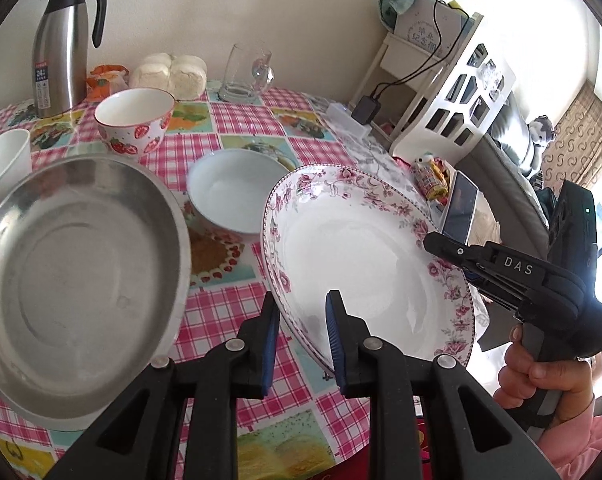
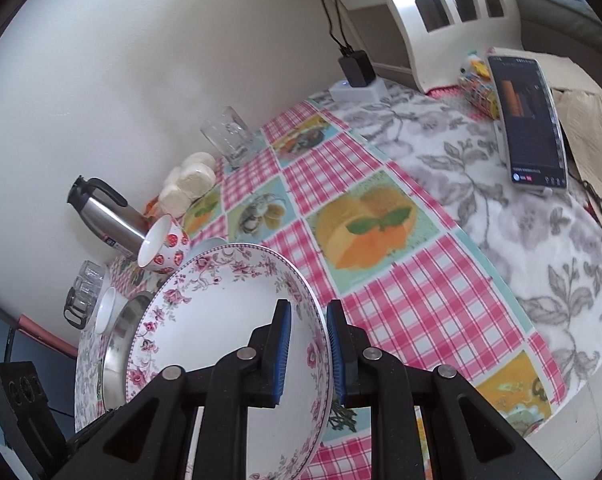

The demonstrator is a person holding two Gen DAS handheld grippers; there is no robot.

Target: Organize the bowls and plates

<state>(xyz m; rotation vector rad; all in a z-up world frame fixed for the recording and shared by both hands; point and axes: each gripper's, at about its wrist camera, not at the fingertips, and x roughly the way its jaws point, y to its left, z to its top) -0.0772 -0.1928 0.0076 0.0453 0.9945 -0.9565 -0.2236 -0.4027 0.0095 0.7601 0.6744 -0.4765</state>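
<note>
While the left gripper clamps its blue-padded fingers on the near rim of the white, pink-flowered porcelain plate, the plate sits tilted above the pink-checked desk. In the left wrist view the right gripper bites the plate rim at 3 o'clock, w/ a hand on its handle. Round steel basin at 9 o'clock, plain white bowl at 12, strawberry-print bowl at 11, steel jug beyond.

Right wrist view: right gripper fingers closed on the plate rim, one pad each side. Basin at 9 o'clock behind the plate, strawberry bowl at 10, phone at 2.
</note>
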